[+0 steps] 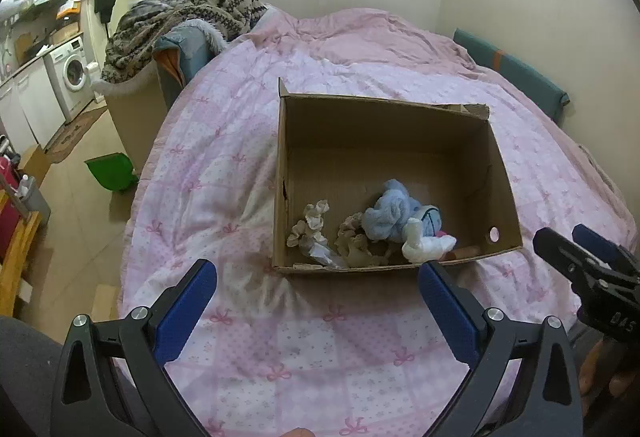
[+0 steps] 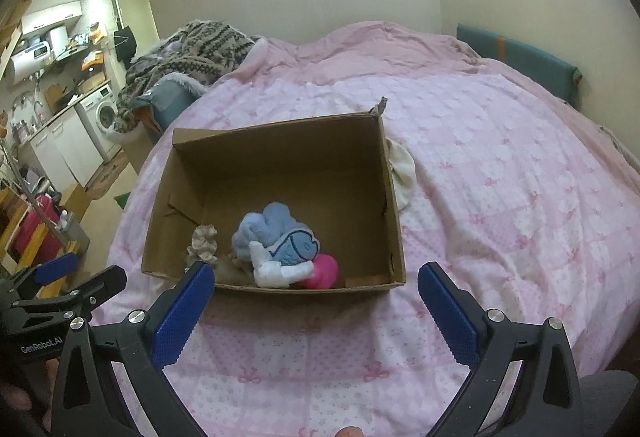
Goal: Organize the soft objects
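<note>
An open cardboard box [image 1: 384, 109] [image 2: 280, 133] sits on the pink bed. Inside it lie a blue plush toy [image 1: 394, 213] [image 2: 276, 233], a white soft piece [image 1: 426, 245] [image 2: 272, 271], cream and beige scrunchy items [image 1: 314, 223] [image 2: 204, 241] and a pink round object [image 2: 324, 271]. A cream soft cloth [image 2: 402, 173] lies on the bed against the box's right side. My left gripper [image 1: 318, 277] is open and empty just before the box. My right gripper [image 2: 316, 279] is open and empty at the box's near edge; it also shows in the left wrist view [image 1: 576, 249].
The pink quilt [image 1: 248, 157] [image 2: 500, 177] covers the bed. A patterned blanket pile [image 1: 180, 17] [image 2: 192, 45] lies at the far left corner. A teal cushion [image 1: 516, 69] [image 2: 520, 57] leans on the right wall. A green bin [image 1: 110, 169] stands on the floor at left.
</note>
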`<state>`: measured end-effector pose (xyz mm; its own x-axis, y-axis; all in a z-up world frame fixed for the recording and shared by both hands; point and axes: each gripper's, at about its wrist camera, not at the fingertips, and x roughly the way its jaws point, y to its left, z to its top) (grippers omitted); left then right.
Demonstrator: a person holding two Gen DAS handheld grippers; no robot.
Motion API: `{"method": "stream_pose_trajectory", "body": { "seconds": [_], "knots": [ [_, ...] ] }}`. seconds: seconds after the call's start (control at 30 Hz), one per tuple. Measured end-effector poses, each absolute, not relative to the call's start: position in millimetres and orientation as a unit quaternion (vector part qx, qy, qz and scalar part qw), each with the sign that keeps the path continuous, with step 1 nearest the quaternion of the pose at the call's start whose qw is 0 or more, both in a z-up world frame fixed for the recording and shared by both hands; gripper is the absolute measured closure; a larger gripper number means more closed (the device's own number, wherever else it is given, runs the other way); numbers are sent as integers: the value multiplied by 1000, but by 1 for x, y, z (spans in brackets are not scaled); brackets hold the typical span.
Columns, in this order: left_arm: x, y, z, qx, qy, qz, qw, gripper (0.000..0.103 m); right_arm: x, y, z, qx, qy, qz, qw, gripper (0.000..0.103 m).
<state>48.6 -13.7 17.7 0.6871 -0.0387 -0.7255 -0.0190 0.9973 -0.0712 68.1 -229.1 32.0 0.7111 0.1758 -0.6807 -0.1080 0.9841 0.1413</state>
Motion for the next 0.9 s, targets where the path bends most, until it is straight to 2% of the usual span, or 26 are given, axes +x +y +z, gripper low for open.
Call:
{"method": "stream_pose_trajectory", "body": {
  "seconds": [0.9],
  "knots": [
    [46,-15,21,-44,387,-8,921,2,69,-228,31,42,376,75,923,0]
  ]
}}
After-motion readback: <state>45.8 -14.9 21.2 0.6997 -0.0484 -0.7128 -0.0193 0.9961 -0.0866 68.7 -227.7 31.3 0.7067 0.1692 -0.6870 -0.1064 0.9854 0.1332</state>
